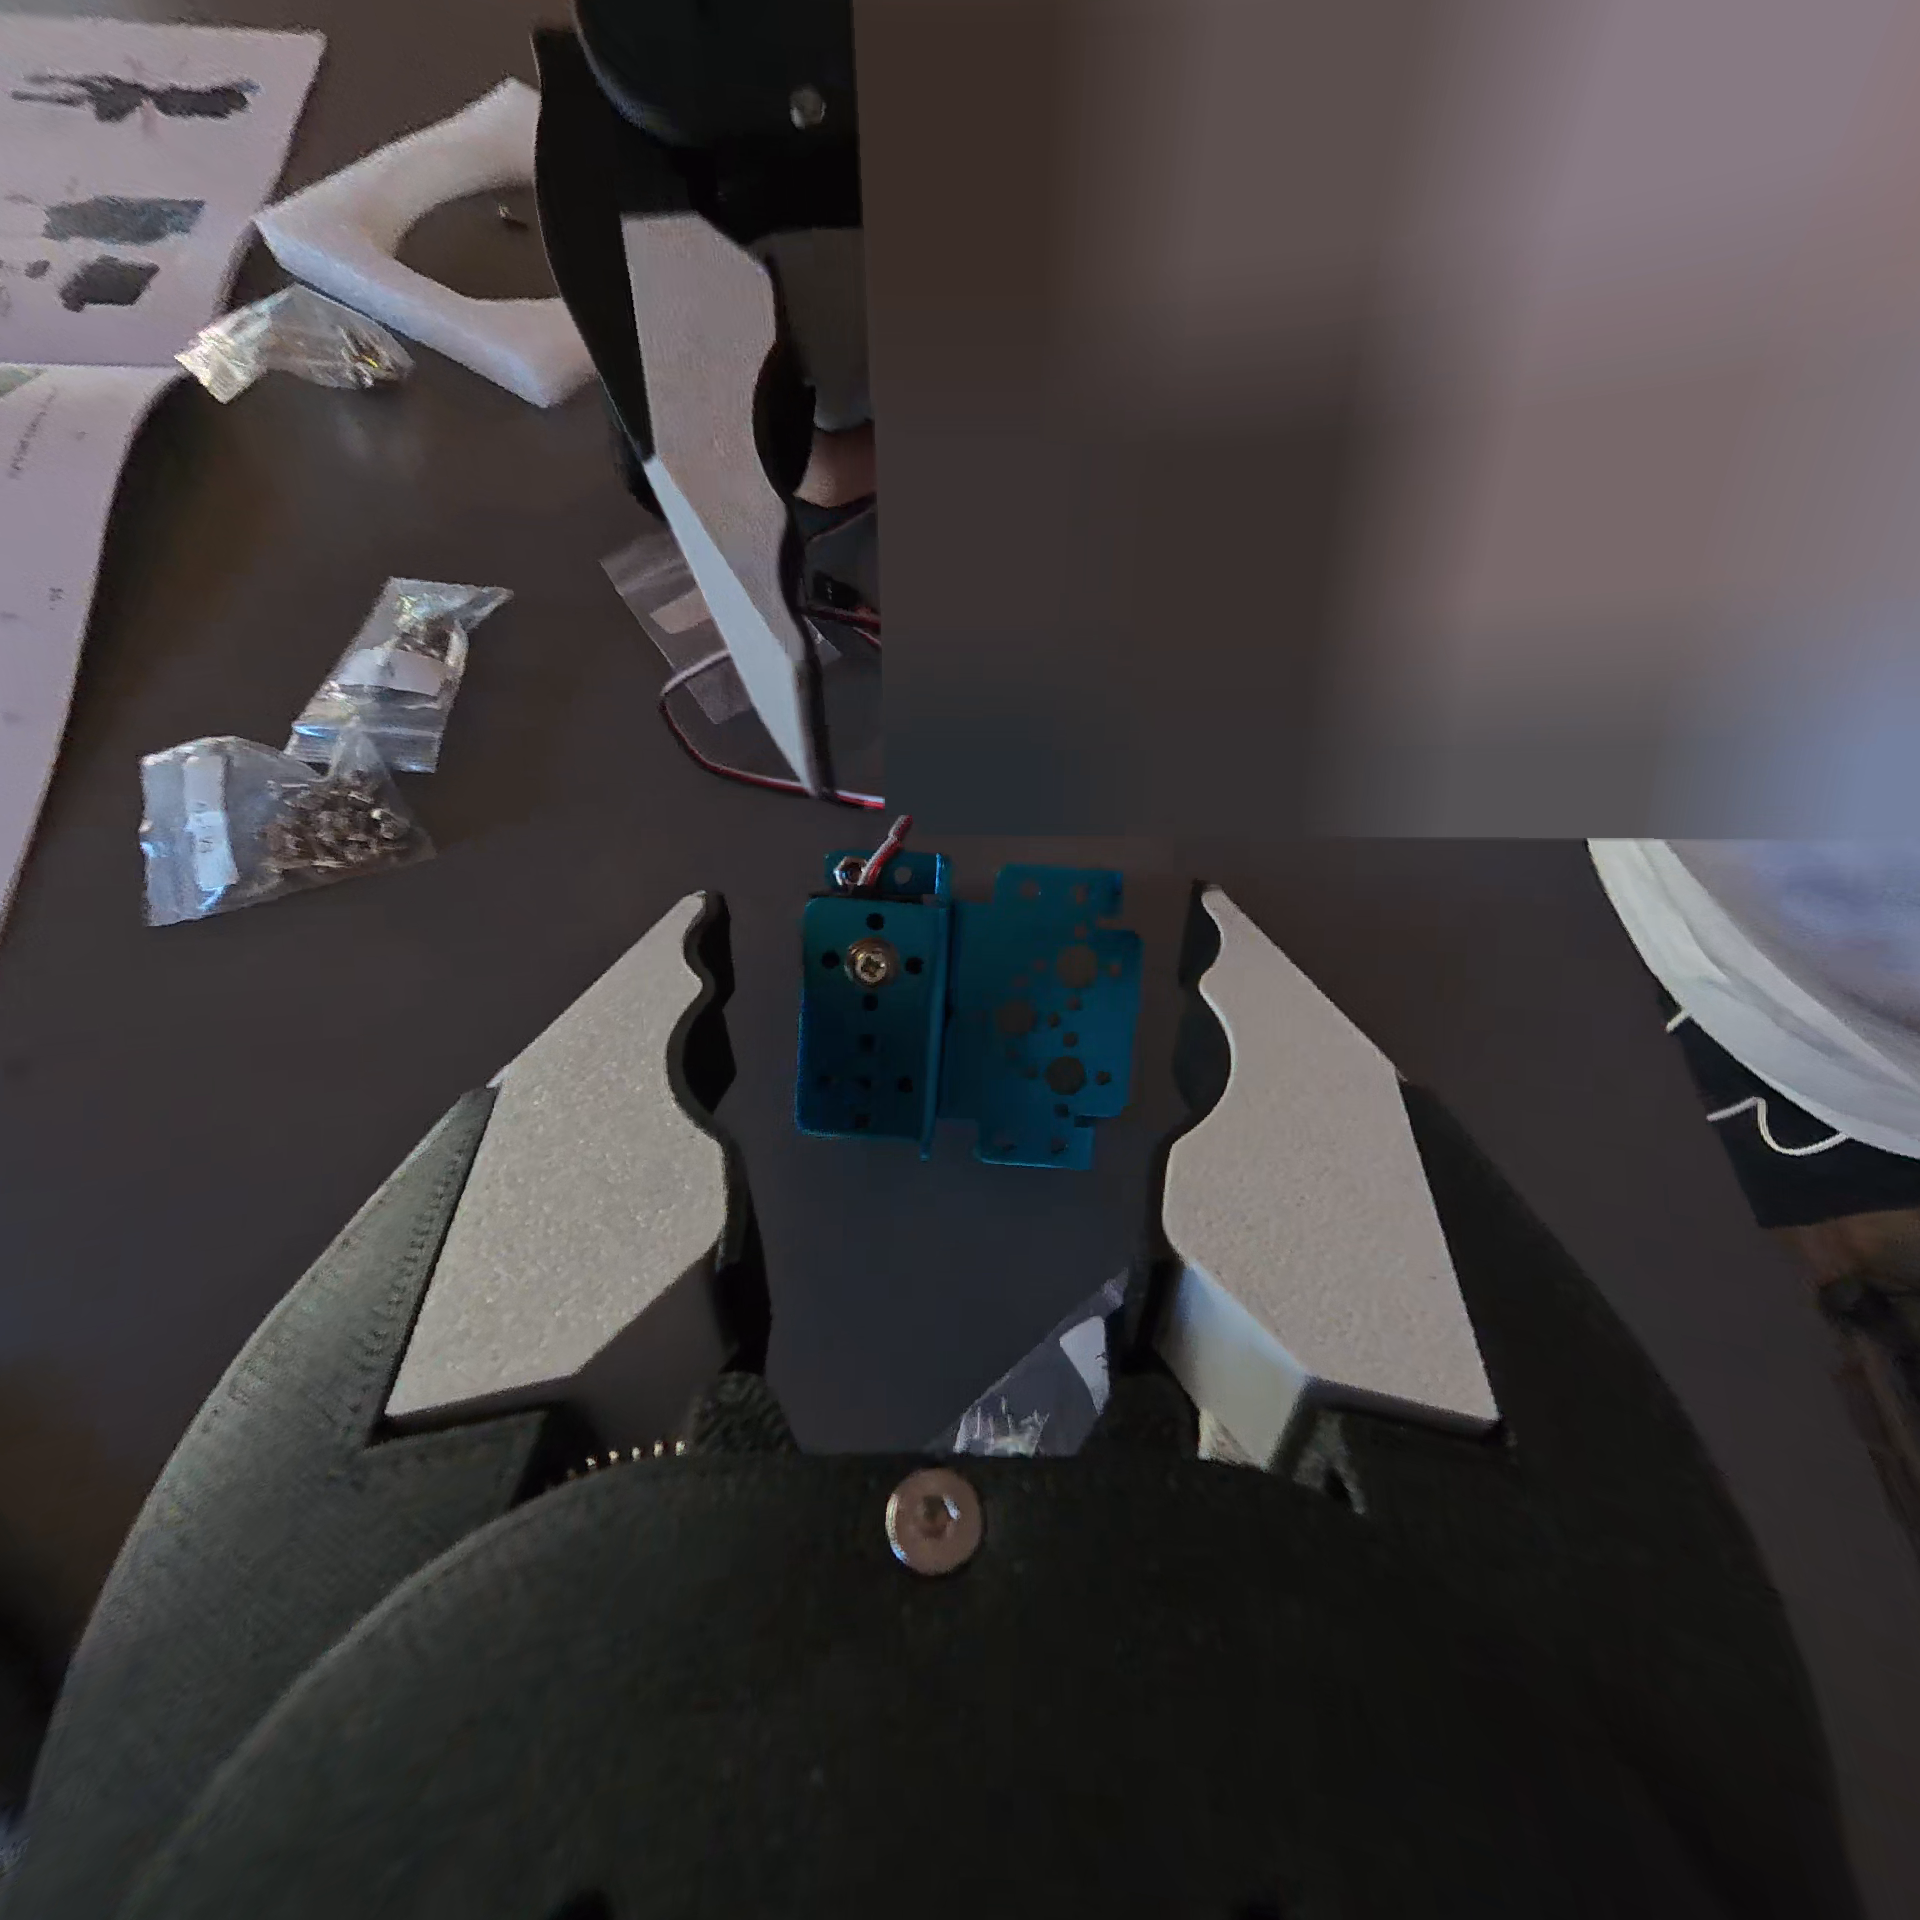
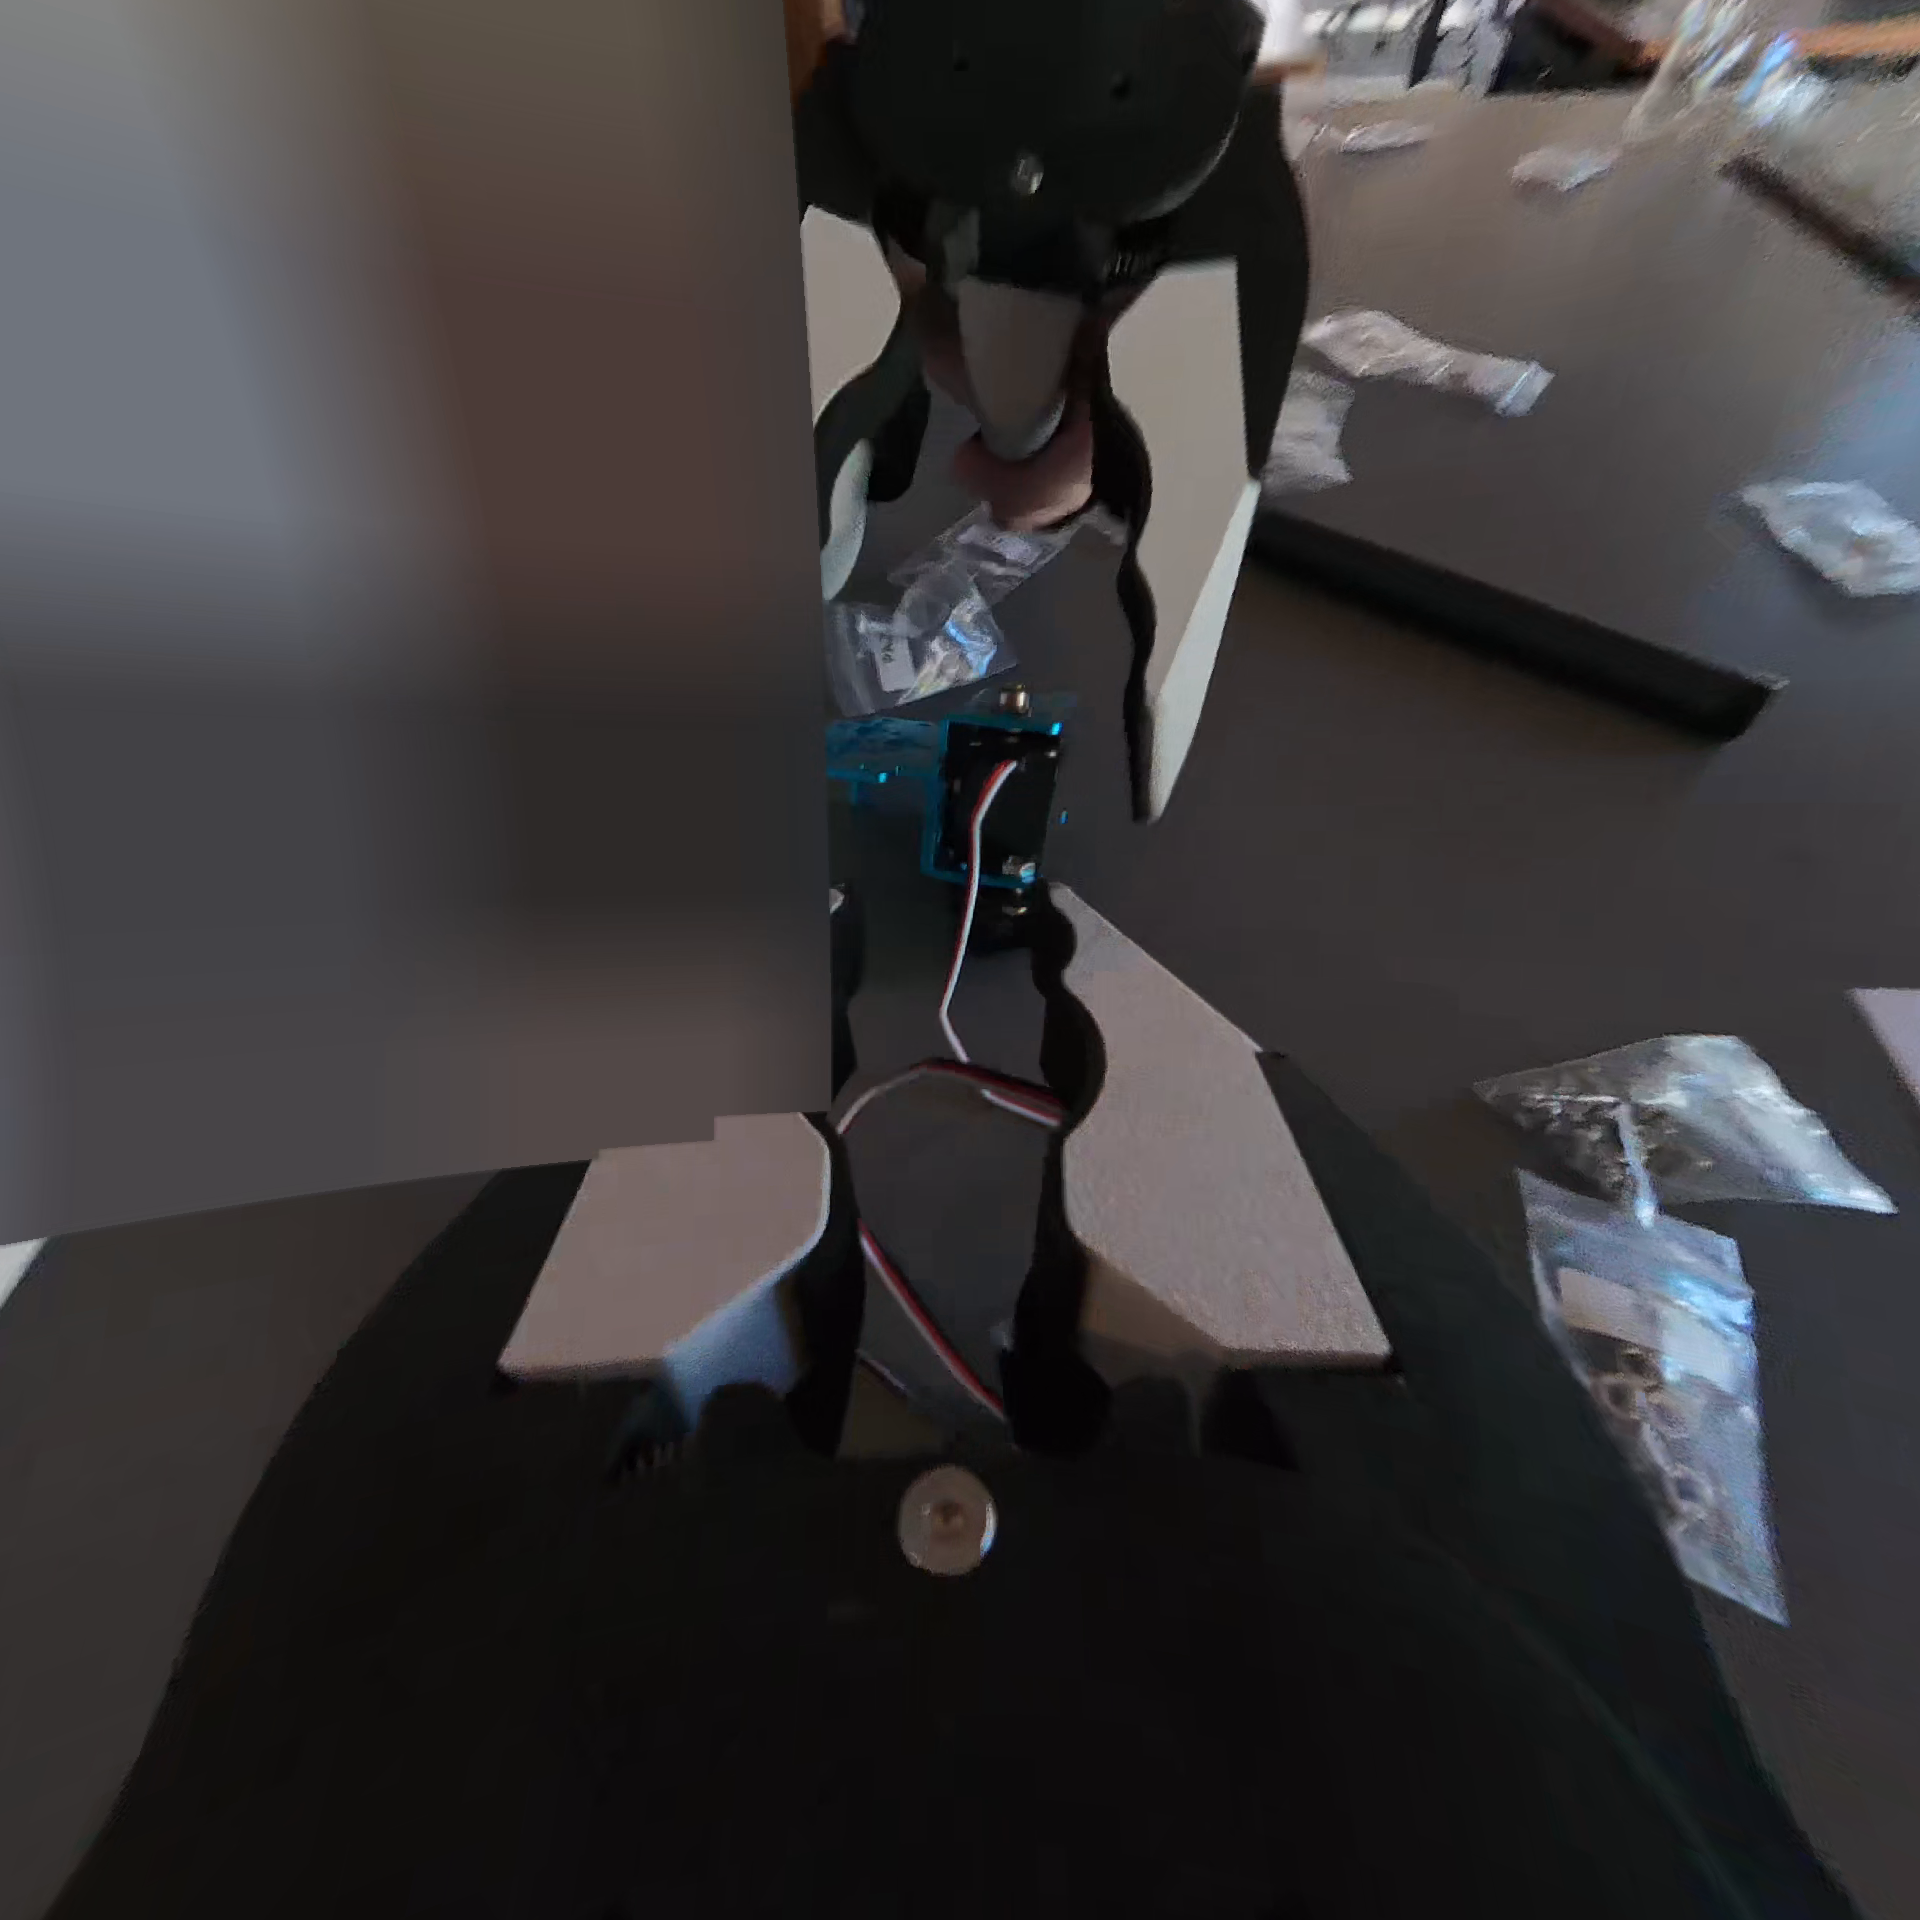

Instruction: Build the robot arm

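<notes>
A blue perforated metal bracket (image 1: 1049,1029) holding a small black servo (image 2: 997,800) lies on the dark table. A red, white and black wire (image 2: 961,935) runs from the servo. My left gripper (image 1: 956,920) is open and empty, with its fingers on either side of the bracket and apart from it. It also shows in the right wrist view (image 2: 997,416), above the servo. My right gripper (image 2: 945,904) is open with a narrow gap. The wire runs loose between its fingers, and its right fingertip (image 2: 1049,909) is close to the servo's near end. One of its fingers (image 1: 717,499) shows in the left wrist view; a blurred patch hides the other.
Clear bags of screws (image 1: 281,831) (image 1: 395,675) (image 1: 291,343) lie at the left, with white foam (image 1: 416,260) and paper sheets (image 1: 104,208) behind. More bags (image 2: 1662,1143) (image 2: 1423,353) lie to the right. A dark raised edge (image 2: 1507,623) crosses the table. A person's white clothing (image 1: 1766,987) is at the right. The tips of both grippers are at nearly the same place.
</notes>
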A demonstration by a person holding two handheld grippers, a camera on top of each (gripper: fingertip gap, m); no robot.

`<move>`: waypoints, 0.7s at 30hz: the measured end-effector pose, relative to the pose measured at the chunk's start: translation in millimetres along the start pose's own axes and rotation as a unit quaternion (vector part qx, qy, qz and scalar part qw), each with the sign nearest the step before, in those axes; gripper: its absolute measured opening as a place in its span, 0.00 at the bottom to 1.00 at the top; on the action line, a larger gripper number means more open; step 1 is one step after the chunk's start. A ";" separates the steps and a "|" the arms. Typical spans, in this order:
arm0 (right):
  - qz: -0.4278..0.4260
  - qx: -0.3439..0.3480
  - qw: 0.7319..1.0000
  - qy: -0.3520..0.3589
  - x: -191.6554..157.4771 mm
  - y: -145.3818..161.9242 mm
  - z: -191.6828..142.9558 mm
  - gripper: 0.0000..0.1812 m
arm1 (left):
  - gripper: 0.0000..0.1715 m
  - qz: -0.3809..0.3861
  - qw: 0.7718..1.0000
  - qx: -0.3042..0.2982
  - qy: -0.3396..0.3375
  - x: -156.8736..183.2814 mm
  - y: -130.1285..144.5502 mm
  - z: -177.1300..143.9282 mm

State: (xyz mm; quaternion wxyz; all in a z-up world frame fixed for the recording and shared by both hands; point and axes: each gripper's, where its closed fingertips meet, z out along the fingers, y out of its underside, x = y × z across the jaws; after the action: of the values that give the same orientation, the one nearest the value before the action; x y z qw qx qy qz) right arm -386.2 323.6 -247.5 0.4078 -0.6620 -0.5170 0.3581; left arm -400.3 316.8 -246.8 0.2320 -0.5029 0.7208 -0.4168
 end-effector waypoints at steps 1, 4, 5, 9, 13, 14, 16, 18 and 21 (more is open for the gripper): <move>0.009 -0.014 1.000 -0.012 1.2 2.9 -1.5 0.13 | 0.50 -0.002 1.000 0.008 -0.002 -1.0 -2.7 -4.0; -0.019 -0.024 0.999 0.016 24.7 4.5 -6.8 0.07 | 0.47 -0.015 0.999 0.040 -0.004 -3.4 -15.1 -15.8; -0.022 -0.032 0.999 0.017 30.4 5.5 -6.4 0.07 | 0.45 -0.020 0.998 0.052 -0.006 -4.5 -19.4 -19.4; -0.053 -0.041 0.998 0.002 35.0 5.9 -1.2 0.17 | 0.40 -0.038 0.995 0.064 -0.068 -23.7 -28.0 -31.2; -0.158 -0.060 0.986 0.009 33.1 5.5 2.4 0.18 | 0.38 -0.070 0.982 0.062 -0.165 -52.6 -31.2 -38.4; -0.182 -0.062 0.981 0.018 35.0 5.1 3.5 0.18 | 0.39 -0.078 0.979 0.058 -0.181 -57.5 -30.9 -38.0; -0.215 -0.066 0.974 0.027 39.4 7.3 6.0 0.19 | 0.40 -0.088 0.973 0.030 -0.213 -65.8 -23.8 -34.7; -0.216 -0.060 0.974 0.011 35.6 9.1 8.8 0.21 | 0.42 -0.086 0.967 -0.006 -0.238 -71.1 -15.5 -30.5; -0.218 -0.049 0.975 0.001 31.4 13.1 10.0 0.21 | 0.41 -0.094 0.966 -0.028 -0.238 -67.4 -12.9 -22.5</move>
State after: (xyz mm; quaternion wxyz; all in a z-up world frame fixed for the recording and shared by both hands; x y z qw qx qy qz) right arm -383.5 354.2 -265.2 0.4435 -0.5533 -0.6650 0.2343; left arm -384.4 385.1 -229.5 0.3420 -0.6596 0.6056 -0.2849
